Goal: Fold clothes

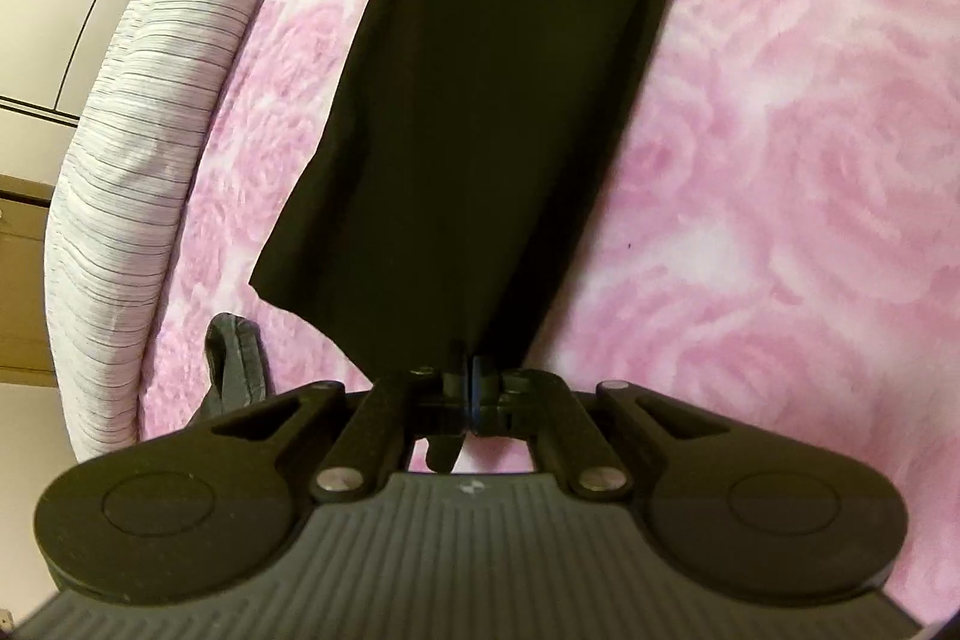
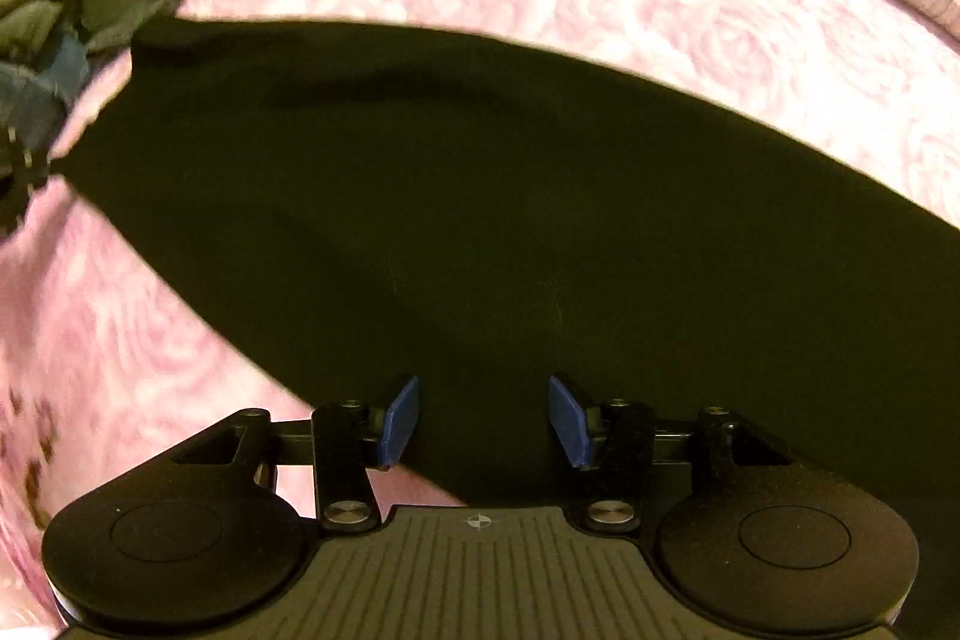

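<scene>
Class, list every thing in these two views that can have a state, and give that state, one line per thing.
left gripper: shut, pinching an end of the black garment.
right gripper: open, above the black garment, gripping nothing.
black garment: stretched long across the pink blanket, one end lifted.
pink blanket: spread flat.
grey and blue clothes: crumpled in a heap beside the black garment.

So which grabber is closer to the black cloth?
Left. The left gripper is shut on the black cloth's edge, touching it. The right gripper is open just above the cloth, its blue pads apart and not pinching it.
</scene>
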A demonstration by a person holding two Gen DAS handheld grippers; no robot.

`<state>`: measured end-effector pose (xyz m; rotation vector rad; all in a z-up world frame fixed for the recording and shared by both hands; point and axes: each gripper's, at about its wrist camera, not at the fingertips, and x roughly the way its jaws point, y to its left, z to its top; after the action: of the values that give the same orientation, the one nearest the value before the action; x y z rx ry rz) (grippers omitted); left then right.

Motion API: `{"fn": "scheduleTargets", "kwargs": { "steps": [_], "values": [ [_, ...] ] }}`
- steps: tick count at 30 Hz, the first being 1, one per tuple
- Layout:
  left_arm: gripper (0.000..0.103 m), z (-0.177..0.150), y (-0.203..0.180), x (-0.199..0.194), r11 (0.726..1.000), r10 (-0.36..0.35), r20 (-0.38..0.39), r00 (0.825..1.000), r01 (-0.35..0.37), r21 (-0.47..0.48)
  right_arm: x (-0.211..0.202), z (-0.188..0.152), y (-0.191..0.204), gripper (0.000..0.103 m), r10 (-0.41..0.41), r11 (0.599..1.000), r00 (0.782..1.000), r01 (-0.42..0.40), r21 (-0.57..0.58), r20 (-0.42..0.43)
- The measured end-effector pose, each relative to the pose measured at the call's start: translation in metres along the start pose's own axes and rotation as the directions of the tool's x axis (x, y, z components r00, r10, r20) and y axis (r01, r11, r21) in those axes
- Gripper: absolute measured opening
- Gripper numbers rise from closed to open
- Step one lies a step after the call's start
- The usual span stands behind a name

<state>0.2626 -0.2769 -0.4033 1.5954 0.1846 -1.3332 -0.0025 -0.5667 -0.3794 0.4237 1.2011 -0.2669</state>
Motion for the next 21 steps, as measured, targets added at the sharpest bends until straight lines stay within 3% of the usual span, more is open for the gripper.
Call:
{"fn": "scheduleTargets", "kwargs": {
  "steps": [8,10,13,16,18,21],
  "values": [
    [0.000,0.002,-0.010,0.022,0.998,-0.006,-0.040,0.999,0.008,0.061,0.015,0.052,-0.009,0.053,0.055,0.998,0.992,-0.053,-0.016,0.111],
    [0.005,0.000,-0.009,0.017,0.997,-0.018,-0.063,0.998,0.023,0.074,0.024,0.062,-0.030,0.053,0.053,0.997,0.991,-0.060,0.048,0.126],
    [0.011,-0.005,0.005,0.002,0.997,-0.075,-0.112,0.991,0.077,0.011,0.039,0.076,-0.062,0.053,0.049,0.986,0.988,-0.071,0.148,0.145],
    [0.011,-0.003,0.027,-0.018,0.993,-0.077,-0.119,0.990,0.065,-0.102,0.037,0.079,-0.107,0.053,0.139,0.955,0.964,-0.191,0.228,0.227],
    [0.011,0.010,0.046,-0.028,0.979,-0.065,-0.085,0.994,0.047,-0.199,0.024,0.079,-0.132,0.053,0.051,0.956,0.963,-0.123,0.264,0.265],
    [0.013,0.046,0.070,-0.022,0.952,-0.055,-0.001,0.998,0.052,-0.302,-0.003,0.062,-0.181,0.053,-0.135,0.918,0.951,0.014,0.396,0.279]
  ]
}}
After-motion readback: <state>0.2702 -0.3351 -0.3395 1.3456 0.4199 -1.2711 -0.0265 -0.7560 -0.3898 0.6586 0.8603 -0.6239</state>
